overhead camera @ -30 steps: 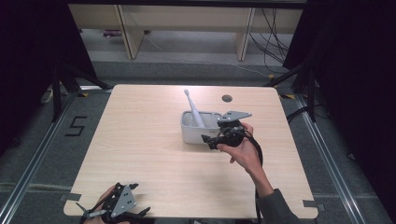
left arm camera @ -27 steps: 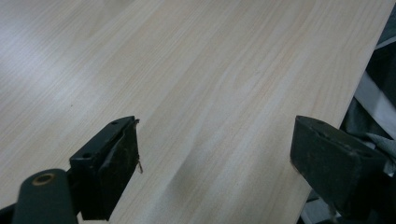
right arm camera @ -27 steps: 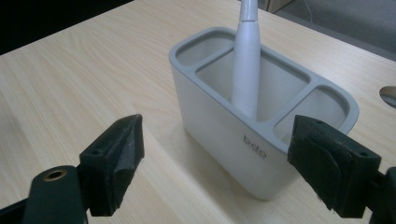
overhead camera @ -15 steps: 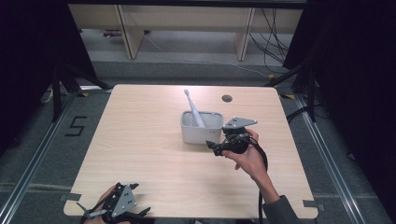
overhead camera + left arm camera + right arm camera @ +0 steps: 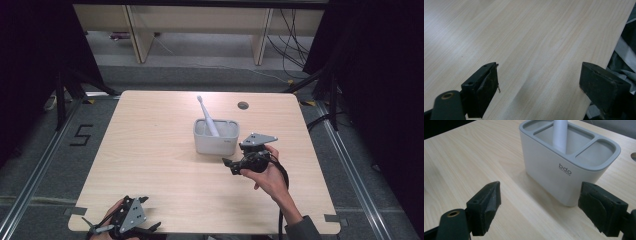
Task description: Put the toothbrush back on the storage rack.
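holder [image 5: 564, 172]: matt white plastic | table [image 5: 155, 165]: pale smooth wood grain | toothbrush [image 5: 206, 116]: white plastic

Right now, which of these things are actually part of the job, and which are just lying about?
Part of the job:
white toothbrush
holder it stands in
right gripper, open, just beside the holder

Just there:
left gripper, open at the table's near edge
table
round hole in the tabletop

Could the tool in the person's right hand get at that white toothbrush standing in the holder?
Probably yes: the right tool is open beside the holder, bare table between them, and the toothbrush sticks up well above the rim.
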`<state>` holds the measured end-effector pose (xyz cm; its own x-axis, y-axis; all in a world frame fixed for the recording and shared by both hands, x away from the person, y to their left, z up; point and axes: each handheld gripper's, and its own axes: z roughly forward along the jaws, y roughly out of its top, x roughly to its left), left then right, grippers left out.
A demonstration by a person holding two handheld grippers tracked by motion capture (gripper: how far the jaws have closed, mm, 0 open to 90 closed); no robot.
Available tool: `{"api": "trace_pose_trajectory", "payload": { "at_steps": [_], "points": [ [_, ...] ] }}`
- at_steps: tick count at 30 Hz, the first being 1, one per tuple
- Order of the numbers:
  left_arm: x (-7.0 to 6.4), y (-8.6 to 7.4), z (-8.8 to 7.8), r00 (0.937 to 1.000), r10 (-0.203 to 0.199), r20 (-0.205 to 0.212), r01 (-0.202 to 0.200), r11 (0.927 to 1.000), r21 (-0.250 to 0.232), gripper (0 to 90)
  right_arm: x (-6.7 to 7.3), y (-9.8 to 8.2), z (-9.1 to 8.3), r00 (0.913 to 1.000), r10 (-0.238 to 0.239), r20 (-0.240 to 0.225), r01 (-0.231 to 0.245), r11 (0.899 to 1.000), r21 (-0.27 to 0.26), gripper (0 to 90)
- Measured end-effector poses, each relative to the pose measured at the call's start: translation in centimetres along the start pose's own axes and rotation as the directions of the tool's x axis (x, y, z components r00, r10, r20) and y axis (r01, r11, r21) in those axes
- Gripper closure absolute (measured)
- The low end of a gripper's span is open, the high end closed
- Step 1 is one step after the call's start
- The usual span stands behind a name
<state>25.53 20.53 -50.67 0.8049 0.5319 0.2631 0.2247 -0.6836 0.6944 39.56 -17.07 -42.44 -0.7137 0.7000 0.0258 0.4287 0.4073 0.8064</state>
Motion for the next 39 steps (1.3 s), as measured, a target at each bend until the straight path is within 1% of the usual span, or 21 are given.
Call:
{"api": "trace_pose_trajectory", "payload": {
  "at_steps": [3,4,5,6,11,13,16,17,18,21,22,23,24,25,26,27,28,29,31,36,39],
  "points": [
    [0.0,0.0,0.0,1.0,-0.001,-0.001,0.001,1.0,-0.001,15.0,0.3,-0.3,0.0,0.9999,0.015,-0.008,-0.015,1.0,0.005,19.0],
    [0.1,0.0,-0.1,0.9999,0.013,0.0,-0.013,0.9998,0.013,15.0,0.3,-0.4,0.0,1.0,0.003,-0.009,-0.003,1.0,0.009,19.0],
    [0.1,0.1,-0.1,0.9999,0.002,0.01,-0.002,1.0,0.004,15.0,0.3,-0.5,0.0,1.0,0.001,-0.008,-0.001,1.0,-0.003,19.0],
    [0.0,0.1,-0.1,0.9999,0.0,0.01,0.0,1.0,0.004,15.0,0.5,-0.6,-0.1,0.9997,0.017,-0.019,-0.017,1.0,0.014,19.0],
    [0.1,0.0,0.0,0.9999,0.009,-0.008,-0.009,1.0,-0.001,15.0,0.6,-1.1,-0.1,0.9997,-0.007,-0.024,0.007,1.0,0.001,19.0],
    [-0.1,0.0,0.0,1.0,-0.003,-0.001,0.003,1.0,-0.001,15.0,0.7,-1.3,-0.1,0.9997,-0.008,-0.024,0.008,1.0,-0.001,19.0],
    [0.1,0.1,-0.2,0.9999,0.011,0.006,-0.011,0.9999,0.01,15.0,0.8,-1.8,-0.1,0.9997,-0.008,-0.024,0.008,1.0,-0.01,19.2],
    [0.0,0.1,-0.2,1.0,-0.006,0.004,0.006,1.0,-0.004,15.0,0.9,-2.0,-0.2,0.9995,0.004,-0.03,-0.004,1.0,-0.004,19.1],
    [0.1,0.1,-0.2,1.0,0.006,0.002,-0.006,1.0,-0.004,15.0,0.9,-2.2,0.0,0.9994,0.0,-0.035,0.0,1.0,-0.009,19.1],
    [0.0,0.0,-0.1,1.0,-0.005,0.007,0.005,1.0,0.003,15.0,0.9,-2.7,0.0,0.9988,-0.003,-0.048,0.003,1.0,-0.003,19.1],
    [0.0,0.0,-0.1,1.0,0.002,-0.004,-0.002,1.0,0.001,15.0,1.0,-2.8,-0.1,0.9994,0.003,-0.035,-0.003,1.0,-0.006,19.1],
    [0.1,0.0,-0.1,0.9999,0.01,0.011,-0.01,0.9999,0.012,15.0,0.9,-3.0,-0.1,0.9986,0.003,-0.052,-0.003,1.0,0.001,19.1],
    [0.0,0.0,-0.1,1.0,0.009,-0.003,-0.009,0.9999,0.006,15.0,1.0,-3.2,-0.1,0.9987,0.003,-0.05,-0.003,1.0,-0.003,19.1],
    [0.1,0.1,-0.2,0.9999,0.015,0.002,-0.015,0.9999,0.008,15.0,1.2,-3.4,-0.2,0.9987,0.023,-0.045,-0.023,1.0,0.0,19.1],
    [0.0,0.1,-0.1,1.0,-0.003,0.003,0.003,1.0,-0.008,15.0,1.0,-3.5,-0.2,0.9987,0.007,-0.05,-0.007,1.0,0.004,19.1],
    [0.1,0.1,-0.2,1.0,0.007,0.001,-0.007,1.0,-0.003,15.0,0.9,-3.6,-0.3,0.9994,-0.006,-0.034,0.006,1.0,-0.006,19.1],
    [0.1,0.1,-0.2,1.0,0.008,0.0,-0.008,1.0,-0.003,15.0,1.1,-3.8,-0.4,0.999,0.013,-0.043,-0.013,1.0,0.003,19.1],
    [0.0,0.1,-0.2,1.0,0.006,0.001,-0.006,1.0,-0.003,15.0,0.9,-3.9,-0.4,0.9988,-0.006,-0.048,0.006,1.0,-0.004,19.1],
    [0.1,0.0,-0.2,1.0,0.005,0.001,-0.005,1.0,-0.002,15.0,0.9,-4.2,-0.4,0.999,-0.006,-0.043,0.005,1.0,-0.011,19.0],
    [0.0,0.0,-0.1,1.0,0.004,-0.009,-0.004,1.0,-0.006,15.0,1.3,-5.1,-0.6,0.9979,0.018,-0.062,-0.018,1.0,-0.003,18.1],
    [0.0,0.0,-0.1,1.0,-0.004,-0.005,0.004,1.0,0.002,15.0,1.3,-5.6,-0.6,0.9985,-0.001,-0.055,0.001,1.0,-0.002,17.2]
  ]
}}
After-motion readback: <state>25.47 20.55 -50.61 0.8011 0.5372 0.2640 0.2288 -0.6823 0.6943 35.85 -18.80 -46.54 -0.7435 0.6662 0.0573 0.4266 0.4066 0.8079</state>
